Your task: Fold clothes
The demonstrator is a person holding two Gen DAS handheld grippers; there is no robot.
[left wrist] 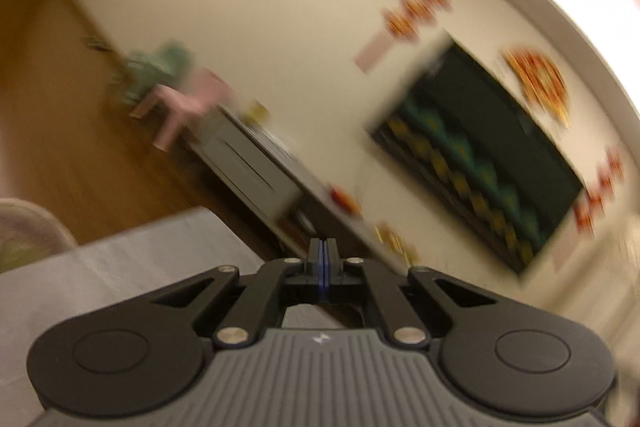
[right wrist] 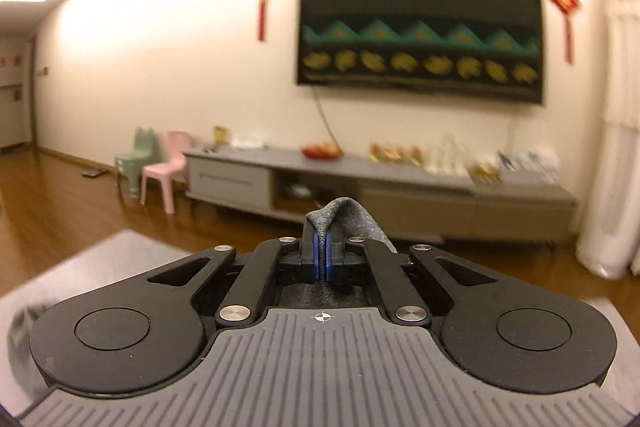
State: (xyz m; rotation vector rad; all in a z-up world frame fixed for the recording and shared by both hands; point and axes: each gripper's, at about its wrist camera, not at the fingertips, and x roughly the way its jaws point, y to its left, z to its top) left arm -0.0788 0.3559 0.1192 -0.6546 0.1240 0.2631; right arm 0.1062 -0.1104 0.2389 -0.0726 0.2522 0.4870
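Observation:
My right gripper (right wrist: 322,251) is shut on a fold of grey knitted cloth (right wrist: 354,217). The cloth pokes up over the fingertips and hangs off to the right; the rest of the garment is hidden under the gripper body. My left gripper (left wrist: 324,253) is tilted and held up, its fingers pressed together with nothing showing between them. This view is blurred by motion. A grey table surface (left wrist: 120,267) lies below the left gripper and also shows under the right one (right wrist: 100,263).
Across the wooden floor (right wrist: 60,211) stand a long grey TV cabinet (right wrist: 400,187), a wall-mounted TV (right wrist: 420,27), a pink chair (right wrist: 164,171) and a green chair (right wrist: 136,159). White curtains (right wrist: 612,147) hang at the right. A pale round basket (left wrist: 24,231) sits beside the table.

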